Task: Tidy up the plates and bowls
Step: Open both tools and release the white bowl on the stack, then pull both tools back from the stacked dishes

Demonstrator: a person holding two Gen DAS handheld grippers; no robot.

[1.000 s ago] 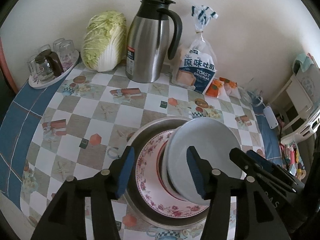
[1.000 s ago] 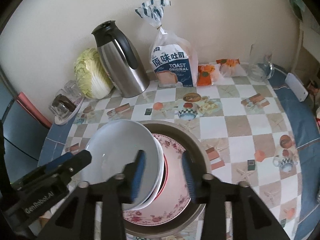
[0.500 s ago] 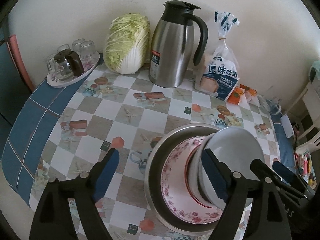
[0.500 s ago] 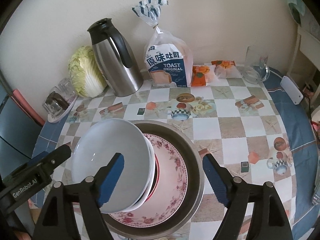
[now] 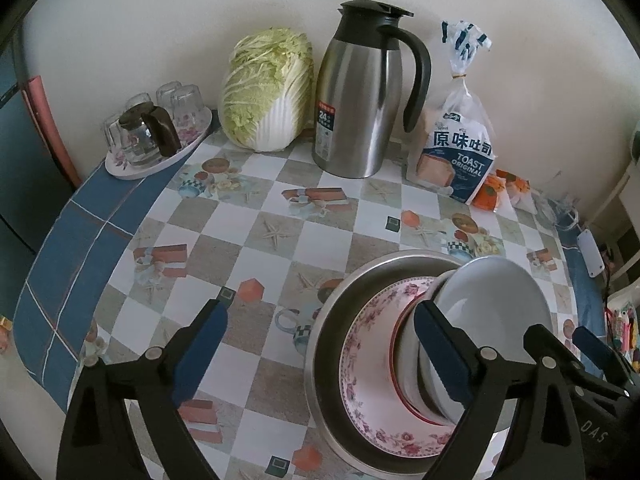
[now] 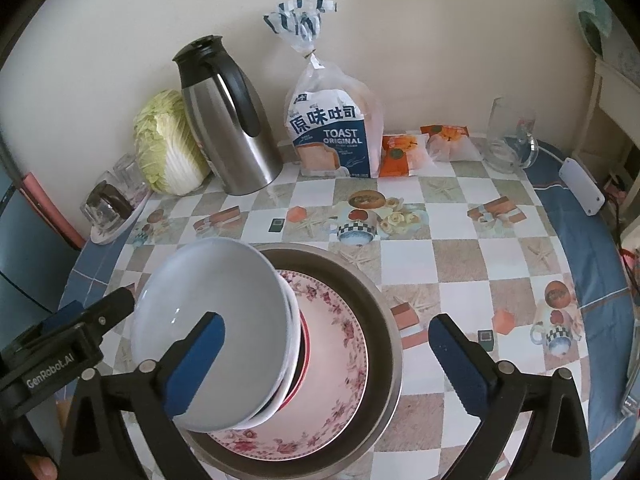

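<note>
A wide steel pan (image 5: 328, 344) (image 6: 384, 320) sits on the checked tablecloth. In it lies a floral plate (image 5: 368, 368) (image 6: 344, 344). On the plate stands a red-rimmed bowl (image 5: 400, 360) (image 6: 303, 344) with white bowls (image 5: 496, 304) (image 6: 208, 292) stacked on top. My left gripper (image 5: 320, 348) hovers at the pan's left side, its jaws opening wide, and the pads press on nothing. Above the stack, my right gripper (image 6: 328, 364) spans the pan from the white bowls to its right rim. Its jaws are opening too and grip nothing.
Along the wall stand a cabbage (image 5: 268, 88), a steel thermos jug (image 5: 360, 92), a toast bag (image 5: 456, 152), orange snack packets (image 6: 404, 152) and a glass jug (image 6: 508, 136). A tray of glasses (image 5: 156, 136) sits far left. A white device (image 6: 582, 192) lies on the blue border.
Both grippers' jaws have spread from about half width to wide. The left wrist view has drawn back and left, so the stack now sits lower right. The stack itself has stayed put.
</note>
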